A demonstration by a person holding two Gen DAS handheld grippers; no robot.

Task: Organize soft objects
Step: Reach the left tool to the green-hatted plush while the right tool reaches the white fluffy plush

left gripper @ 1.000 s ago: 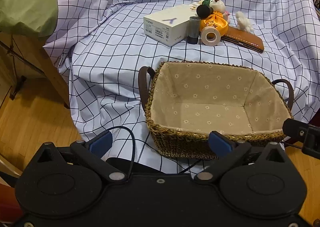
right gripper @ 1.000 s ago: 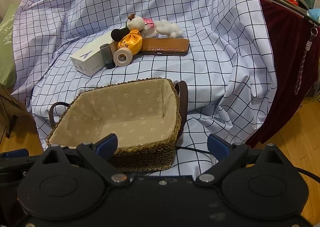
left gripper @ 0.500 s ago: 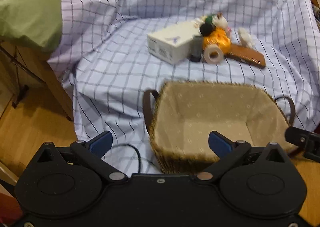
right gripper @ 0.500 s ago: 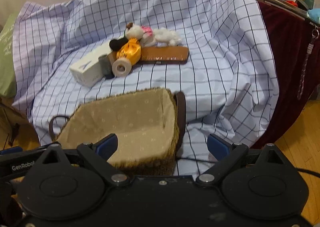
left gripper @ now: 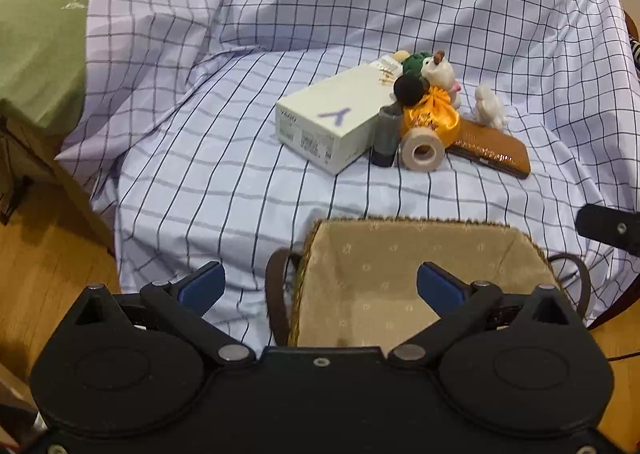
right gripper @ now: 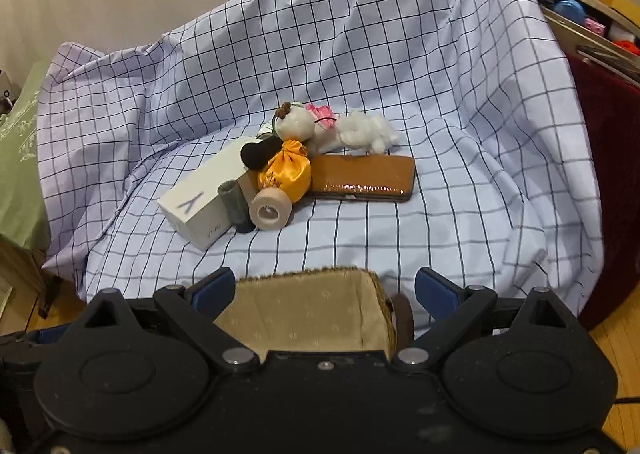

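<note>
left gripper (left gripper: pixel 321 288): nearest the camera, jaws spread wide, holding nothing; hangs over the left rim and handle of the basket
right gripper (right gripper: pixel 325 292): jaws wide apart, empty; over the right end of the basket
basket (left gripper: pixel 420 228): woven, beige flowered lining, dark handles at each end, nothing seen inside; sits on the front of the cloth
cloth (left gripper: pixel 224 174): pale checked sheet, draped and creased over the whole surface
box (left gripper: pixel 332 118): white, flat on the cloth, well behind the basket
grey tube (left gripper: pixel 386 136): upright, touching the box's right end
tape roll (left gripper: pixel 422 152): on its side, just right of the tube
orange pouch (left gripper: pixel 432 118): satin, behind the tape roll, touching it
black pom-pom (left gripper: pixel 408 88): on top of the pouch
brown wallet (left gripper: pixel 492 150): flat, right of the pouch
soft toys: white bear (right gripper: pixel 298 124) leans over the pouch; white fluffy toy (right gripper: pixel 366 130) at the wallet's far edge; green toy (left gripper: pixel 412 62) behind the box
green pillow (left gripper: pixel 36 46): far left, off the cloth
</note>
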